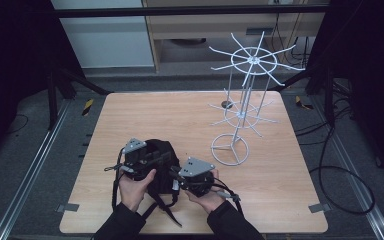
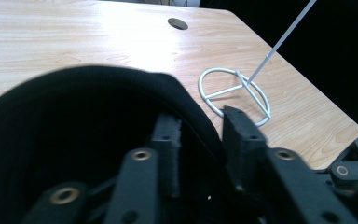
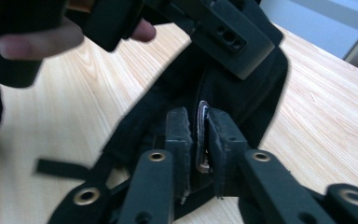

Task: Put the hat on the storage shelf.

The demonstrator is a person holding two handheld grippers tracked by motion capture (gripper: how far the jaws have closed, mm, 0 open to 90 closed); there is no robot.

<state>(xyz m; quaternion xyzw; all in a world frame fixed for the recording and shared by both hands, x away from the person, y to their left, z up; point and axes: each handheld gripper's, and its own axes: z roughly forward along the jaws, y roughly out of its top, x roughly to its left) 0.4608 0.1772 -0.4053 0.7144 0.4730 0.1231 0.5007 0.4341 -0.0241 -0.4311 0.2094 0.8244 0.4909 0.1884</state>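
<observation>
A pale wooden table stands in a dark room. Near its front edge lies a black bag with loose straps. The right gripper has its jaws clamped on a thin edge of the bag. The left gripper straddles the rim, jaws apart, not pinching. The white wire rack behind stands bare, so hanging seems still ahead.

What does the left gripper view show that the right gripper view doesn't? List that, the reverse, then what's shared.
Left gripper view: the white wire rack's base ring and a round hole in the wooden table. Right gripper view: the right tongs pinching a thin edge of the black bag, and a person's fingers. Both: the black bag on the wooden table.
</observation>
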